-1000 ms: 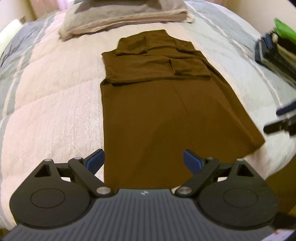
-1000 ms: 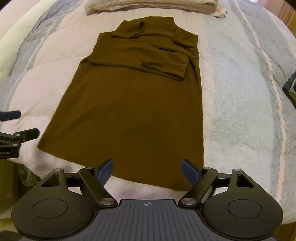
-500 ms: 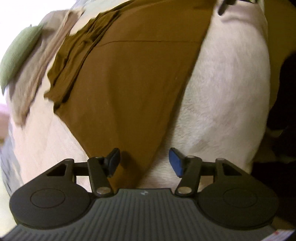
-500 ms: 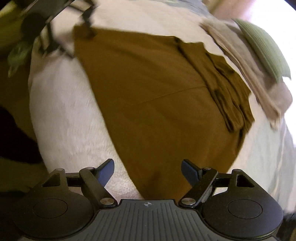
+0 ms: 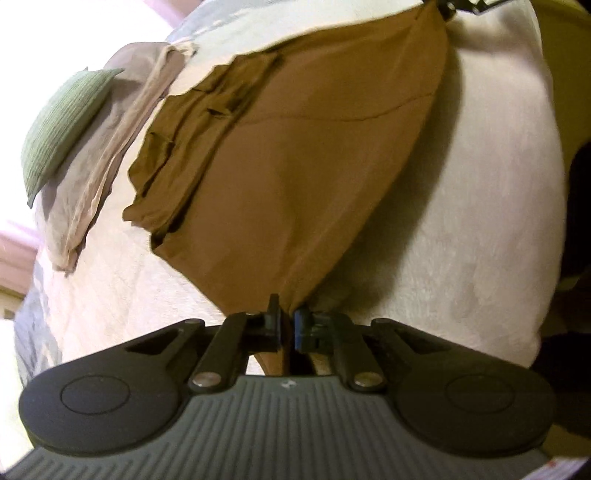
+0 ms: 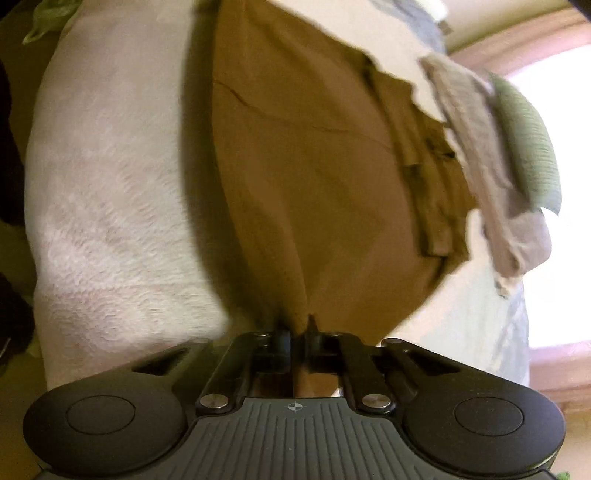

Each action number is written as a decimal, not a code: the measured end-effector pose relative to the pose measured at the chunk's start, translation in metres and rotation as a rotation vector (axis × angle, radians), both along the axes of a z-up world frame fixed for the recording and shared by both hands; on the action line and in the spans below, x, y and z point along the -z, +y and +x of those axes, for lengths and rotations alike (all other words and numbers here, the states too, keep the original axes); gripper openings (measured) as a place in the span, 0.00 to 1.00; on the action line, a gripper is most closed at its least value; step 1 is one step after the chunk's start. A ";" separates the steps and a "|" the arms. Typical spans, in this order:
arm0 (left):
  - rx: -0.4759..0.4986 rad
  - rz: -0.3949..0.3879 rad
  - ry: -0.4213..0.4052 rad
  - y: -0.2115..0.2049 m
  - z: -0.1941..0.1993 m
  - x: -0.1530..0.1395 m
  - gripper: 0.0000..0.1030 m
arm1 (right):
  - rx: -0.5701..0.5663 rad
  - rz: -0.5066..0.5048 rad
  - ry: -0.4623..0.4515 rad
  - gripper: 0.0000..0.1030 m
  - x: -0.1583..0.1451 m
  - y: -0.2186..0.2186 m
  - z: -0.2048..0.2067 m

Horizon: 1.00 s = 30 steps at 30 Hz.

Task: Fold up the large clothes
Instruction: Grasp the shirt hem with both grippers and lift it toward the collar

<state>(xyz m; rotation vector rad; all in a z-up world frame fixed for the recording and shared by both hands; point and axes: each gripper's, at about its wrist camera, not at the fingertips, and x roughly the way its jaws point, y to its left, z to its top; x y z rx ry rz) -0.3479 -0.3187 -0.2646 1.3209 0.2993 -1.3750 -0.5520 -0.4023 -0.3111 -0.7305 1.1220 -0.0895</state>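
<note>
A brown dress [image 5: 295, 166] lies flat on the bed, its sleeves folded across the chest at the far end. My left gripper [image 5: 288, 314] is shut on one bottom corner of the hem, the cloth bunched between its pads. At the top right of the left wrist view, the right gripper [image 5: 458, 5] pinches the other hem corner. In the right wrist view the same brown dress [image 6: 314, 184] stretches away, and my right gripper [image 6: 297, 326] is shut on its near corner. Both views are rolled sideways.
A pale quilted bedspread [image 5: 461, 221] covers the bed under the dress. A beige folded blanket [image 5: 103, 155] and a green cushion [image 5: 62, 125] lie at the head end. The bed's foot edge drops off into dark space [image 5: 580, 221] beside the grippers.
Both grippers dropped to the hem, rolled sideways and went from wide open to shut on the dress's two bottom corners. The hem now lifts slightly at each pinch.
</note>
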 end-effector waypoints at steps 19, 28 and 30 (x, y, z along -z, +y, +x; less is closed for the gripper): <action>-0.090 0.202 0.431 0.098 -0.052 -0.114 0.03 | 0.040 0.355 0.230 0.00 -0.130 0.062 -0.077; -0.094 0.031 0.451 -0.023 0.076 -0.178 0.03 | 0.086 0.208 0.113 0.00 -0.226 -0.063 0.042; -0.139 0.021 0.463 -0.064 0.113 -0.178 0.03 | 0.094 0.203 0.100 0.00 -0.231 -0.102 0.076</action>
